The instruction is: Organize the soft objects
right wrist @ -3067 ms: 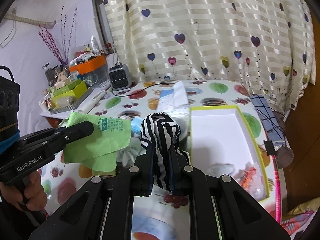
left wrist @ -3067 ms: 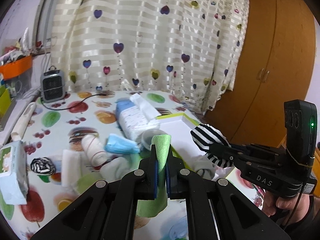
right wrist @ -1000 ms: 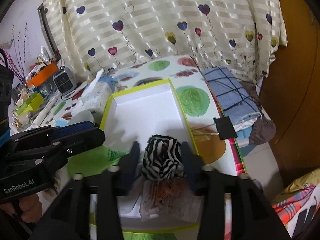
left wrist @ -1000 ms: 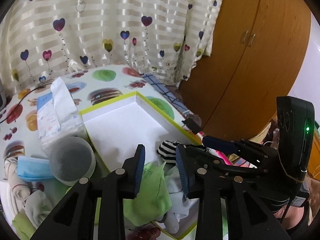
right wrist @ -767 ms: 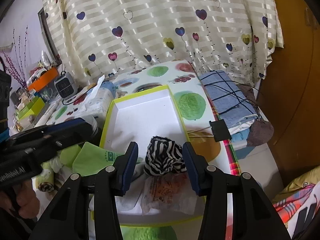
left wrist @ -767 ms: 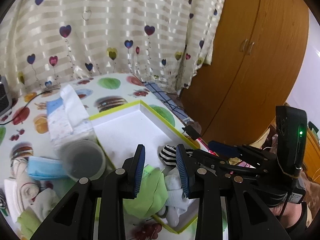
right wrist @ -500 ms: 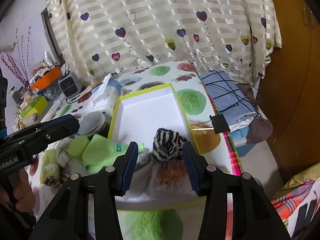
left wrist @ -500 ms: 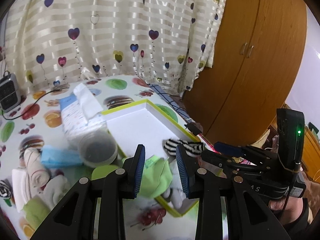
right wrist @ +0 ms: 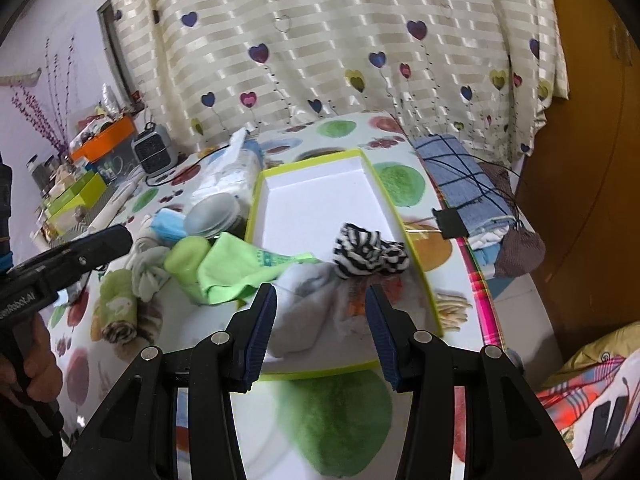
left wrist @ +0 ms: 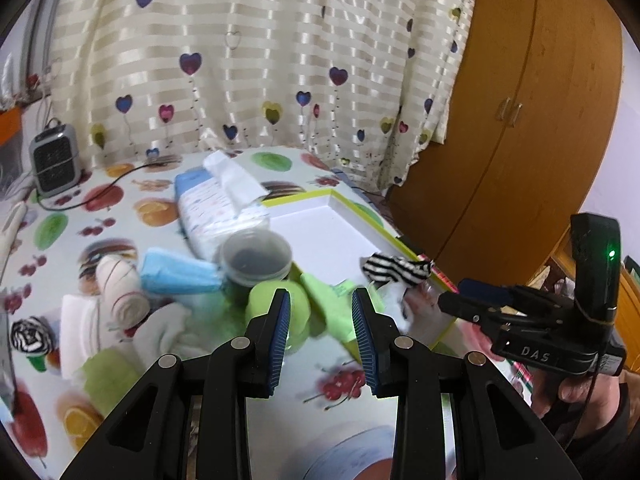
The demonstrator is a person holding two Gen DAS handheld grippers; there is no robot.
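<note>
Both claws — left claw [left wrist: 320, 320] and right claw [right wrist: 320, 318] — now hang released and pulled back; the striped sock [right wrist: 368, 254] and green cloth [right wrist: 236, 266] they carried lie dropped in the tray [right wrist: 312, 196], the cloth apparently draped over its rim.

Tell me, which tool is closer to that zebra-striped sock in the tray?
Right, though only by a little. The right tool hangs open just in front of the striped sock. The left tool, also open, sits off to its left, before the green cloth.
</note>
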